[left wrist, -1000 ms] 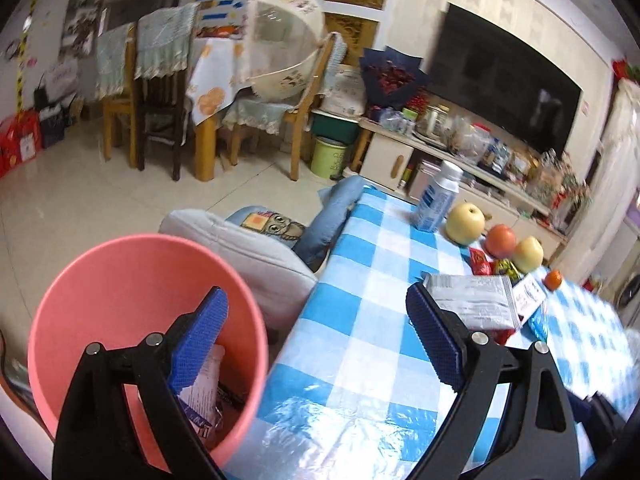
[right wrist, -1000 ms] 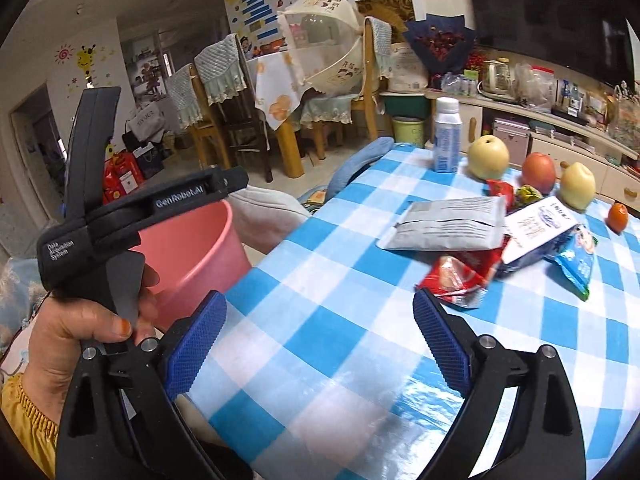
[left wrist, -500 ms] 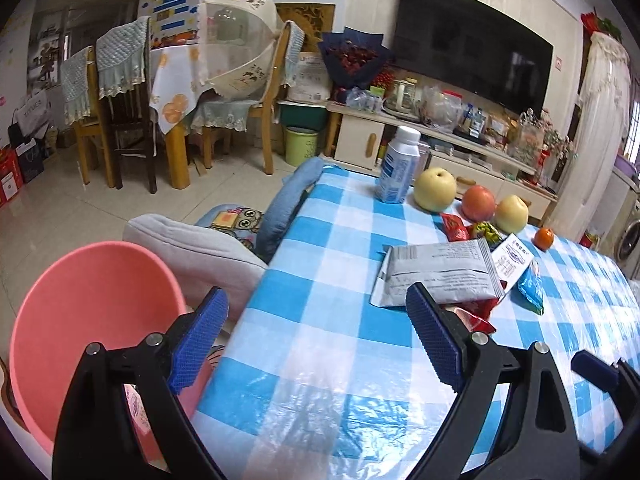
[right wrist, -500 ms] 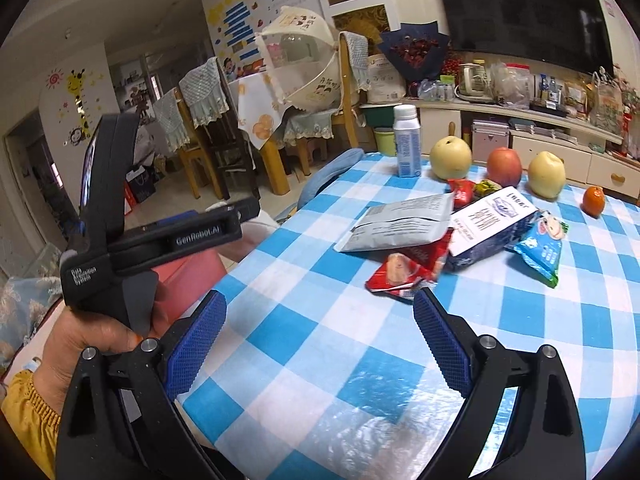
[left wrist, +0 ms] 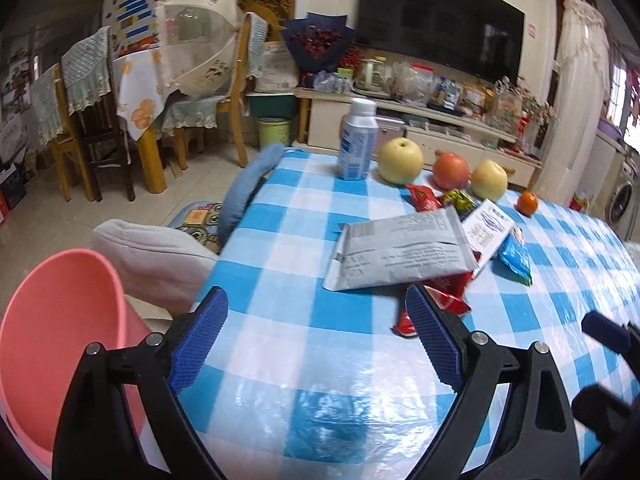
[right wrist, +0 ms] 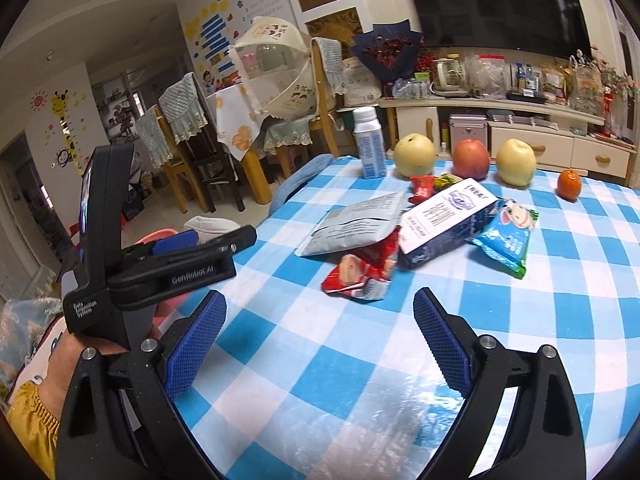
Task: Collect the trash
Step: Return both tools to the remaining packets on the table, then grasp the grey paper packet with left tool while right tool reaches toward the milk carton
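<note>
Your left claw (left wrist: 316, 336) and right claw (right wrist: 320, 340) are both released, pads wide apart and nothing between them. Both hang above the near edge of the desk (left wrist: 280, 208), side by side, facing the litter.

The trash lies in one heap toward 1 o'clock in the left view and 12 o'clock in the right. A grey pouch (left wrist: 400, 250) sits on top, overlapping a red wrapper (right wrist: 360, 272) whose torn end juts toward you. A white-and-navy bag (right wrist: 444, 220) leans across the heap, and a blue packet (right wrist: 506, 240) touches its 3 o'clock side. A small red sachet (right wrist: 422, 190) and a green sweet (right wrist: 448, 179) lie just behind; whether they are empty is unclear at this range.

The pink bin (left wrist: 60, 336) stands off the desk at 9 o'clock of your left claw, mouth tilted toward you.

Judged step: approach for a pick; nothing is gripped yet. The red wrapper is nearest and partly pinned. Next, you would advance one claw, straddle its free end, clench, draw it clear, then carry it to the bin. Leave the bottle (right wrist: 370, 148) and fruit (right wrist: 414, 156).
</note>
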Demonstrator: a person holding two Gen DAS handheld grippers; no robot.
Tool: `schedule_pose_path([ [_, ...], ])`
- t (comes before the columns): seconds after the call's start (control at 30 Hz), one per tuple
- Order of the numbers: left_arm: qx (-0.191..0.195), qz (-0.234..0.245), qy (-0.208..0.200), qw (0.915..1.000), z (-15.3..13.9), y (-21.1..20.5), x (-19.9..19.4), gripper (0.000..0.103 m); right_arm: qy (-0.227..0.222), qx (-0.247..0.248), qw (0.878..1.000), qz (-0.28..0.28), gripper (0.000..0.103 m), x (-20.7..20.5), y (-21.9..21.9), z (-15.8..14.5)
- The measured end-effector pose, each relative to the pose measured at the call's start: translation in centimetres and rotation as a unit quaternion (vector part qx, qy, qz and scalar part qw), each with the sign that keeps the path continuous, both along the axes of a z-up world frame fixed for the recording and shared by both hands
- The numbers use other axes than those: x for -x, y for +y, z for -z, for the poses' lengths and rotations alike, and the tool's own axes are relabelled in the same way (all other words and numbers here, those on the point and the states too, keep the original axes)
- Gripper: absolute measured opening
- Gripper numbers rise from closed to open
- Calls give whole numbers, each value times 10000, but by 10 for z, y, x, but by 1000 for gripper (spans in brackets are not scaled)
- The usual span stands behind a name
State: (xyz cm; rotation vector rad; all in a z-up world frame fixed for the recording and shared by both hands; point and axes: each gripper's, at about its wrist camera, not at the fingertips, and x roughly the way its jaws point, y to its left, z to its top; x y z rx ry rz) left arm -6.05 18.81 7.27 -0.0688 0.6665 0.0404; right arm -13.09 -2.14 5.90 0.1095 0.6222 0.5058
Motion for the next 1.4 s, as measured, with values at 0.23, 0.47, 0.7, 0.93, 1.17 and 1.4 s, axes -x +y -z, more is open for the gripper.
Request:
schedule_pose_path([
  [0.23,-64,399,126,9991,8,-28,-7,91,26,-69,9996,265,94,-10,-27,-1],
  [0.47,-55,688,222,9974,12,-51,-18,91,218,-183,9974,658,94,-30,-64,3],
  [0.7,-97,542,-41,9985,5,-44,-47,91,586,-171,9936,946,94,-56,-95,19],
  [0.93,177,-381,295,9987,18,-3,-107,91,735,-53,9906,1155,94,-87,-109,34],
  [1.17,642,-547,919,9922,49,7,-145,91,1081,-137,9849,1346,94,-129,-117,56],
  [1.4,835,-45,1035,9911,54,-22,-141,91,1259,-321,9793,1554,94,-155,-134,64],
])
